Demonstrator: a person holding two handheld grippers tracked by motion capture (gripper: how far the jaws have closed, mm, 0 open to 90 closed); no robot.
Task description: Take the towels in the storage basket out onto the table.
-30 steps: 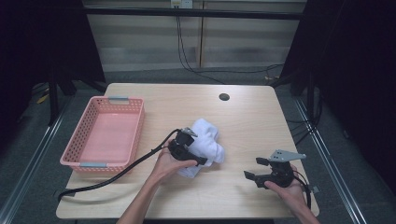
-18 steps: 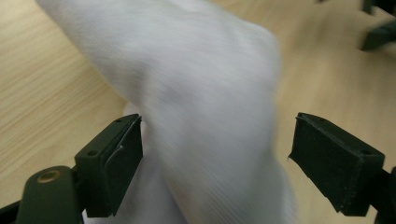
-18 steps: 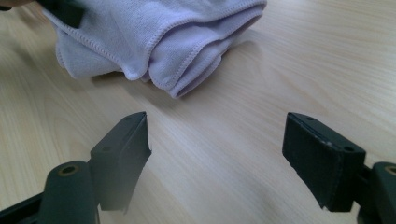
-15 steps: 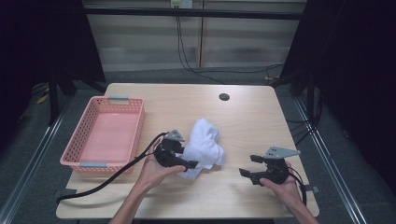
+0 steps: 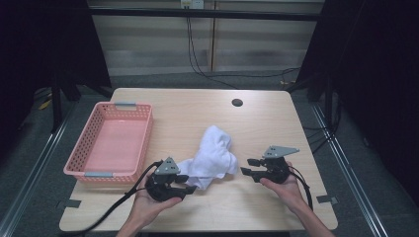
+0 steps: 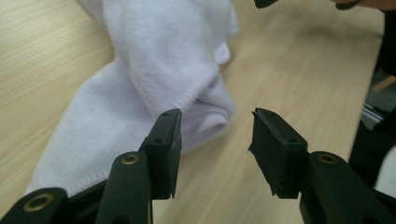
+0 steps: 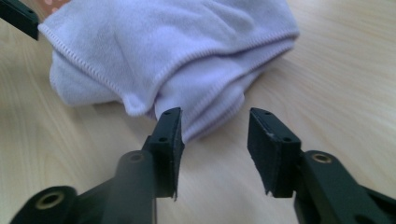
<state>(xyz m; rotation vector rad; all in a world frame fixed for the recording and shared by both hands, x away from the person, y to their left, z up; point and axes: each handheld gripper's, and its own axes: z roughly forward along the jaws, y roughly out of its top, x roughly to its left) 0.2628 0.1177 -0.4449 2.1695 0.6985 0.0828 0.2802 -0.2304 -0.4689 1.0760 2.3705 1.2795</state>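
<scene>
While a crumpled white towel point(image 5: 210, 158) lies mid-surface point(image 5: 197, 106), right of the pink basket point(image 5: 111, 143), the left gripper point(image 5: 190, 181) and right gripper point(image 5: 246, 167) flank it, jaws half apart after just closing, nothing between them.

At the left of the frame a pink plastic basket point(image 5: 109, 145) sits on the wooden table point(image 5: 267, 118), which has a small dark round hole point(image 5: 237, 102) near its far edge.
</scene>
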